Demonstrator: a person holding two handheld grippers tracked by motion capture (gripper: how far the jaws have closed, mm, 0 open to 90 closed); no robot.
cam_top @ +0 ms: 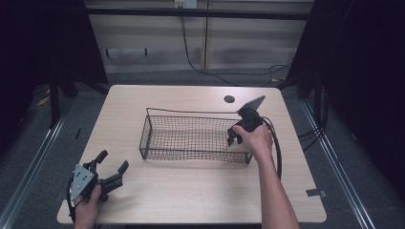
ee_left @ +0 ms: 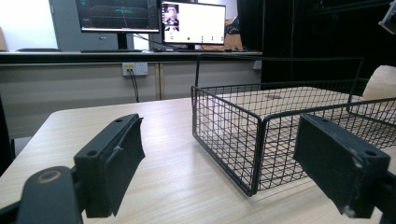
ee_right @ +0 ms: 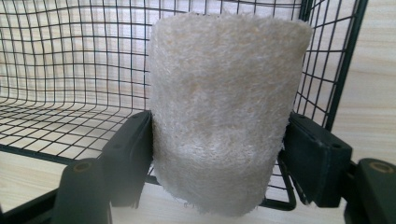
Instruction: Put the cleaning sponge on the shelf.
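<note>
The right claw (cam_top: 237, 137) is clamped on a pale fibrous loofah pad (ee_right: 224, 112) at the wire basket's (cam_top: 191, 136) right end, mid-tabletop (cam_top: 200, 191). The left claw (cam_top: 111, 168) rests spread apart, holding nothing, near the tabletop's front-left corner, with bare wood between.

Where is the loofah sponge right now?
In the right gripper view, the loofah sponge sits clamped in the right gripper, at the wire basket's right end.
</note>
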